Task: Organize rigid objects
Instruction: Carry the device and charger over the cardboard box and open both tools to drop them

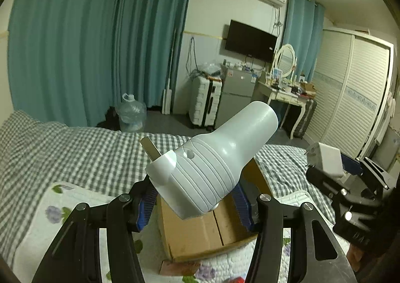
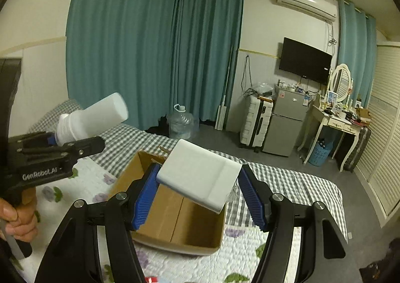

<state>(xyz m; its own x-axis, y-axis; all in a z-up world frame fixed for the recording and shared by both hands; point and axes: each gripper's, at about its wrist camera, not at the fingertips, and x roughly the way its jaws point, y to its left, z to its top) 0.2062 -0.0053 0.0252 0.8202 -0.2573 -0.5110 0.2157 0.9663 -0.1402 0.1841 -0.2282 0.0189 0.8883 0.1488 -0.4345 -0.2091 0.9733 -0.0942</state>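
Two grippers each hold a white thing up over a brown box on the bed.

Left wrist view: the left gripper (image 1: 195,199) has its blue pads pressed on the fat ribbed end of a pale grey plug piece (image 1: 212,163), up in the air over the cardboard box (image 1: 200,235). The right gripper (image 1: 350,183) is off to the side. Right wrist view: the right gripper (image 2: 197,198) squeezes a white charger block (image 2: 200,180), tilted, above the open box (image 2: 180,223) on the flowery quilt (image 2: 195,265).
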